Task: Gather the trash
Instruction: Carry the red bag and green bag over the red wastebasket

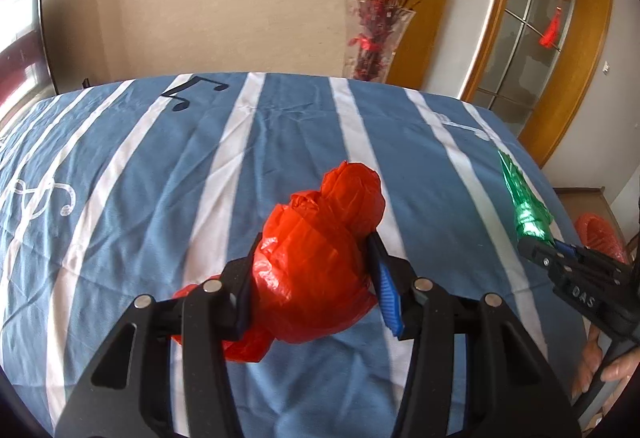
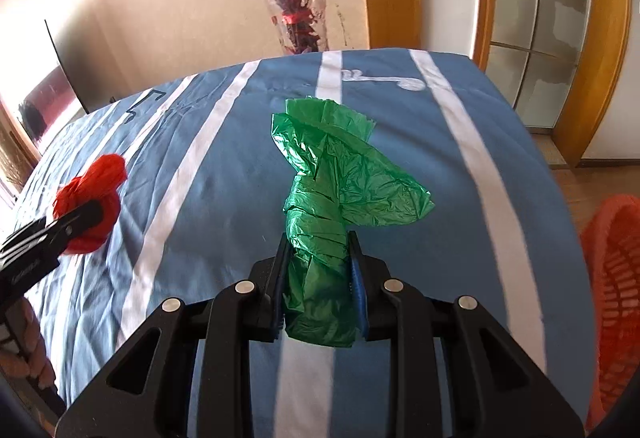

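1. Blue bedsheet with white stripes [image 1: 132, 173] covers the whole work surface and fills most of both views; music-note prints sit near its far edge, around 11 o'clock in the left wrist view. It looks soft and wrinkled, so bags resting on it are easy to pinch.
2. Orange slatted basket [image 2: 612, 258] sits off the sheet's edge at 3 o'clock in the right wrist view, probably the drop spot for the trash.
3. Glass vase with red berry branches [image 2: 298, 9] stands behind the far edge at 12 o'clock, well apart from the action.
4. Red plastic bag [image 1: 320, 258] is bunched into a ball at centre of the left wrist view, low over the sheet; contact with it cannot be told.
5. Green plastic bag [image 2: 332, 205] is twisted, its loose end fanning toward 12 o'clock in the right wrist view.
6. Left gripper [image 1: 316, 278] stands about half spread, both pads pressed into the red bag's sides, holding the bulky wad at its middle.
7. Right gripper [image 2: 318, 278] is narrow, its pads clamped on the green bag's twisted neck, the thinnest part to grab.
8. Judgement: both pieces are secured, and carrying them to the basket is next.
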Available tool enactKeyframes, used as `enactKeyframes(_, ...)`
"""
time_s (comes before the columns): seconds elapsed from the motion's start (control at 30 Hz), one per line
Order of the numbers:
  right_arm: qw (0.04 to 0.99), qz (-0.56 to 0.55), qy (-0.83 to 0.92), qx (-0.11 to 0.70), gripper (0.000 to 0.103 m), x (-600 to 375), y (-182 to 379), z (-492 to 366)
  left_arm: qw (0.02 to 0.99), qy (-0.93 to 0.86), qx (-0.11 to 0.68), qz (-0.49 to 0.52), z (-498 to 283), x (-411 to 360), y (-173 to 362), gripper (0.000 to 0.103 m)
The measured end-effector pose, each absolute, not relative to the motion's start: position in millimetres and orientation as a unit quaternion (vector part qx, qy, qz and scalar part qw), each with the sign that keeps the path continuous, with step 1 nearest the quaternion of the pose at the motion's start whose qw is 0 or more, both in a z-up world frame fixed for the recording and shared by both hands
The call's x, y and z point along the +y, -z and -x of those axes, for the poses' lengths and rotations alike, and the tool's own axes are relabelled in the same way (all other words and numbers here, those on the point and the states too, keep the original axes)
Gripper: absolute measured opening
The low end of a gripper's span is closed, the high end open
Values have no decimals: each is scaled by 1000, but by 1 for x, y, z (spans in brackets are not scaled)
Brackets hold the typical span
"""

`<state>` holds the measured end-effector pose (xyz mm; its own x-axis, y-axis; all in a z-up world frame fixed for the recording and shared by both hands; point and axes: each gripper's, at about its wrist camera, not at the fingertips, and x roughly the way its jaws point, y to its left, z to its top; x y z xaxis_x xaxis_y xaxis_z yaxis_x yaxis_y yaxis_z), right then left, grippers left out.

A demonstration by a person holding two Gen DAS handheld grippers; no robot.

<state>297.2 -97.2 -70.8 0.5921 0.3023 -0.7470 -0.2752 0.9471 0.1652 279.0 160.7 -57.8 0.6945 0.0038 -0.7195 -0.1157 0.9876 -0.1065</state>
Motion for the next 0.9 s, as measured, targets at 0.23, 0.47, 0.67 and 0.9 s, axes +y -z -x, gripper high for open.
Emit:
enactKeyframes(0.23,902,-20,-148,405,27,-137,60,-263,924,-10,380,51,-270,124,45,49)
enactKeyframes(0.47,912,-41,-137,384,27,-175,42,-238,930,16,366,25,-259,77,28,49)
enactKeyframes(0.67,921,-62,-123,364,27,-212,29,-219,934,45,355,8,-251,34,15,49)
enactKeyframes(0.9,930,-85,-98,343,27,-255,19,-198,935,80,345,-8,-242,-14,6,49)
